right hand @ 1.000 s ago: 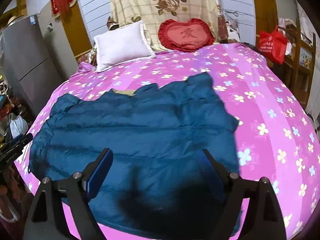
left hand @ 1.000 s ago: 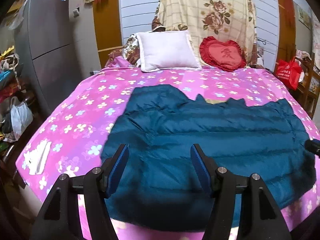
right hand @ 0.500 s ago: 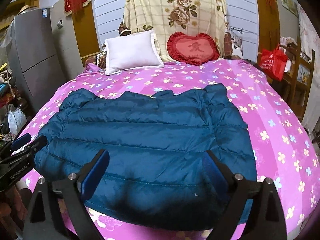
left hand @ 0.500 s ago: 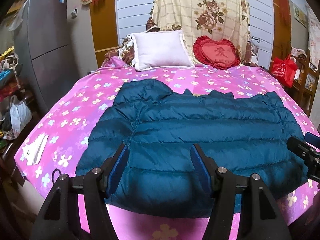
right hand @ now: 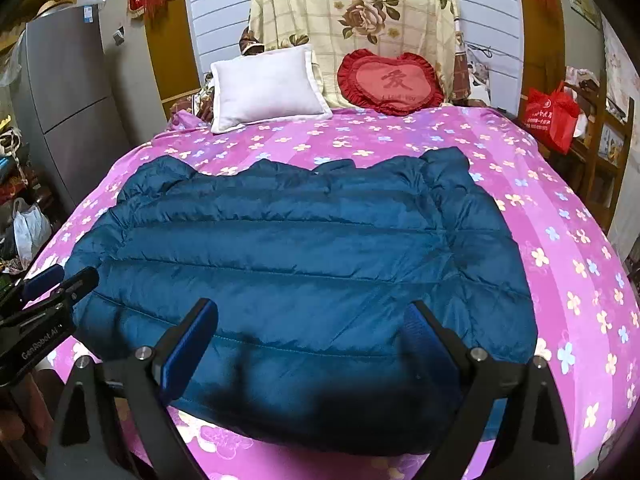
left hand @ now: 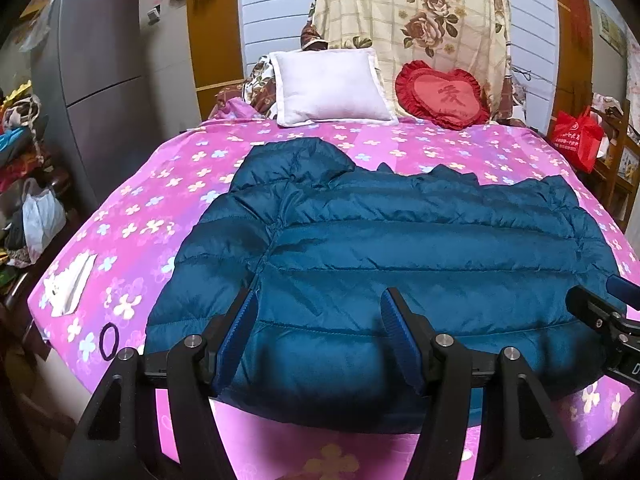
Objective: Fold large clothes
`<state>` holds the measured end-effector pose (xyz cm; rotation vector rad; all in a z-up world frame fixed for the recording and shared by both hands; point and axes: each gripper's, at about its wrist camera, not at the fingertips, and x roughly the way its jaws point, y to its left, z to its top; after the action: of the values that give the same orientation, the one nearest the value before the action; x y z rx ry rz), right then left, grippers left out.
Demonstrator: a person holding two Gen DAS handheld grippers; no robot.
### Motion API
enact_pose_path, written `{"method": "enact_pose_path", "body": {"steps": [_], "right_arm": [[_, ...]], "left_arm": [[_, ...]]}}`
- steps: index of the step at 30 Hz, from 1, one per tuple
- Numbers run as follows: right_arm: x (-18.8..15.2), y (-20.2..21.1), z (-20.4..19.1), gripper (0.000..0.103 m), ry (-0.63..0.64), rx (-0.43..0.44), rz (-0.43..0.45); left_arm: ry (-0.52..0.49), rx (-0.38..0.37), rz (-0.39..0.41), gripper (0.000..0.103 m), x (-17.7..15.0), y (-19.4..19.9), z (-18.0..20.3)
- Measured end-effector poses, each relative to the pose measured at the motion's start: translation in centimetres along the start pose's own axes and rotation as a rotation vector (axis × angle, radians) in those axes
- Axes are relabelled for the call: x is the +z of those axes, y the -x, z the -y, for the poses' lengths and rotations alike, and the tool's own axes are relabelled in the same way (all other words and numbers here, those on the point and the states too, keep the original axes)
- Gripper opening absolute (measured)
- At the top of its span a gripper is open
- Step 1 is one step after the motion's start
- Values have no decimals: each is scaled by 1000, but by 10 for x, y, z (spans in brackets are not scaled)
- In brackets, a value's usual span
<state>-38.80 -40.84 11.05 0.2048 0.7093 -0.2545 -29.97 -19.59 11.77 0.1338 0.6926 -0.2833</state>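
A dark teal puffer jacket (left hand: 400, 248) lies spread flat across the pink flowered bed (left hand: 168, 184), its near hem at the bed's front edge. It also shows in the right wrist view (right hand: 304, 252). My left gripper (left hand: 320, 332) is open and empty, hovering above the jacket's near left part. My right gripper (right hand: 312, 340) is open and empty above the jacket's near middle. The right gripper also shows at the right edge of the left wrist view (left hand: 604, 316), and the left gripper at the left edge of the right wrist view (right hand: 44, 300).
A white pillow (left hand: 332, 88) and a red heart cushion (left hand: 444, 98) stand at the head of the bed. A grey fridge (left hand: 104, 76) is on the left, a red bag (left hand: 576, 140) on the right. A white cloth (left hand: 70, 280) and black hair tie (left hand: 109, 340) lie at the bed's front left.
Both grippers have pulled back and up from the jacket, so more of the bed and its front edge shows. The jacket lies still. Both grippers stay open.
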Motion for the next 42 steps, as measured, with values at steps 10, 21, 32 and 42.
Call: {"method": "enact_pose_path", "body": {"steps": [10,21,32,42], "right_arm": [[0,-9,-6,96,20,-3,-10],[-2,-15,-7,96,27,-9,-16],[-2,-17,-7,96,24,-6,-23],[-1,-19,-8,96,26,-2,-21]], "left_arm": [[-6,16,-9,45,-2,-8,0],[-8,24,-11,45,-2,-12,-1],[-4,22,-14,45,-3,-13,-2],[-3,23,-12,45,-3,-13,-1]]}}
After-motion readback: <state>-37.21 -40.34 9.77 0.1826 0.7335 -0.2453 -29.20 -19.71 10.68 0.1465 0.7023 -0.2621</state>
